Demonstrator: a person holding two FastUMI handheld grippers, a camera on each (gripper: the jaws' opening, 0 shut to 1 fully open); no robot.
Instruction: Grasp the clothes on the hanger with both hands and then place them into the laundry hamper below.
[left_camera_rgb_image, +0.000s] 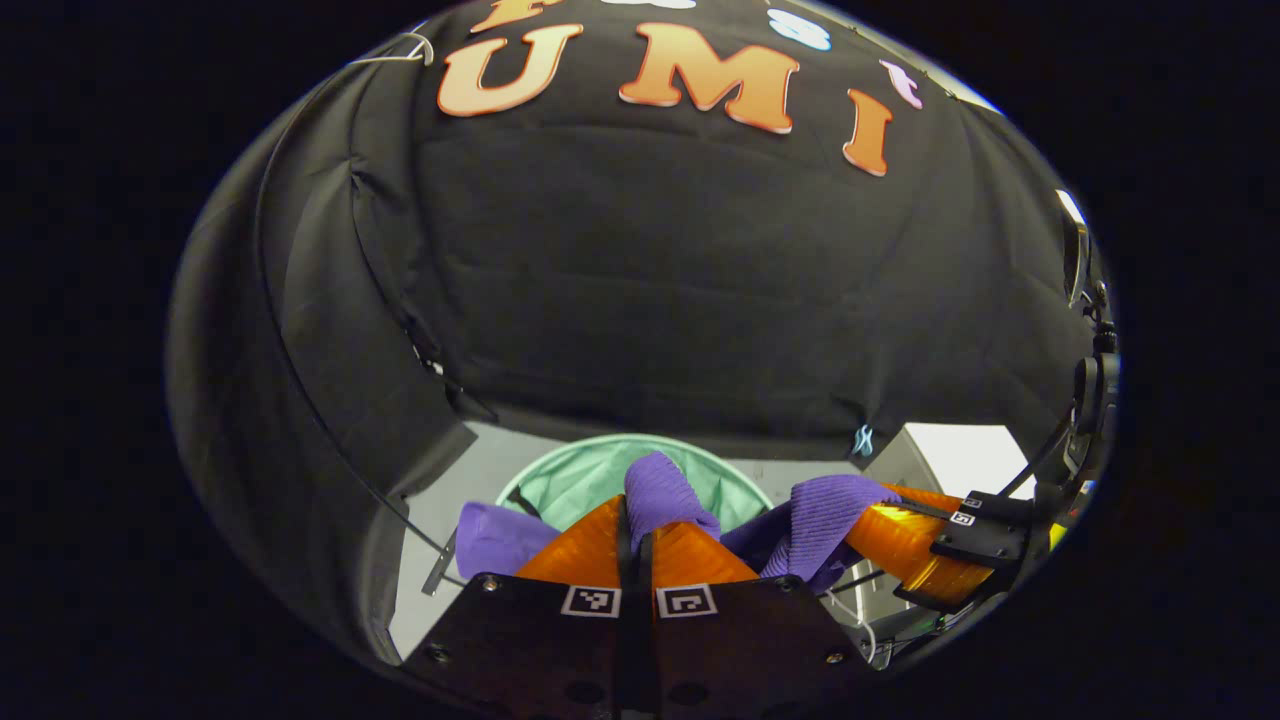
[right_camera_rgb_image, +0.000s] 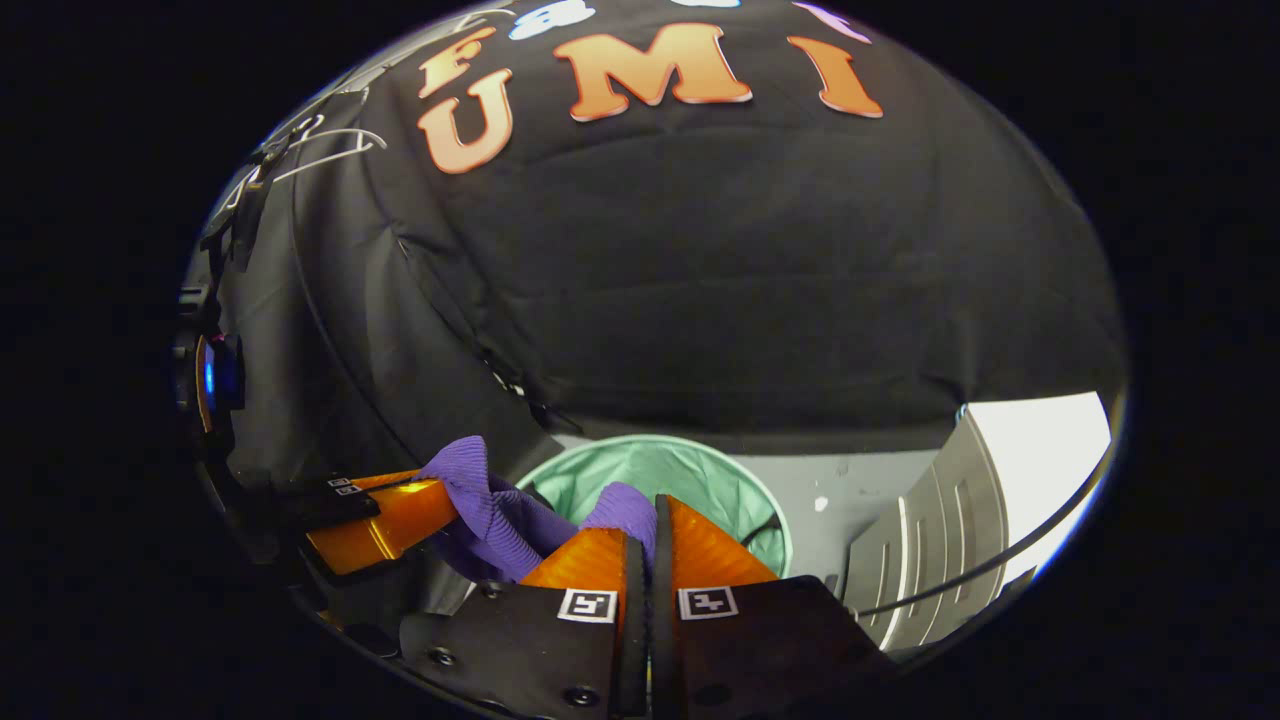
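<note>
- Step: carry-and-lower phase, by my read. Purple garment (left_camera_rgb_image: 660, 490) is off the hanger and held above the hamper (left_camera_rgb_image: 590, 470); drop not yet done.
- Left tongs (left_camera_rgb_image: 640, 535): clenched on a bunched fold of the garment, fabric bulging up between the two fingers, just above the hamper's near rim.
- Right tongs (right_camera_rgb_image: 645, 525): also clenched, a small purple tuft pinched at the tips, over the hamper's rim (right_camera_rgb_image: 560, 460).
- Each view also catches the other tongs off to the hamper's side, w/ cloth draped over its fingers; garment spans between the two as a slack sag.
- Garment: ribbed knit, soft, limp, folds thick & rounded; will likely slump rather than hold shape.
- Hamper: round mouth, pale green thin liner, creased inside, looks like a light pop-up type; sits on a grey floor (right_camera_rgb_image: 830, 480) below the booth's black cloth wall.
- White wire hangers (right_camera_rgb_image: 330, 140) hang high, well apart from the hamper, up-left in the right gripper view.
- Next calls for: bring both tongs over the hamper's centre, go lower, release both together so no trailing end catches on the rim. Light hamper could tip if cloth drags its edge.
</note>
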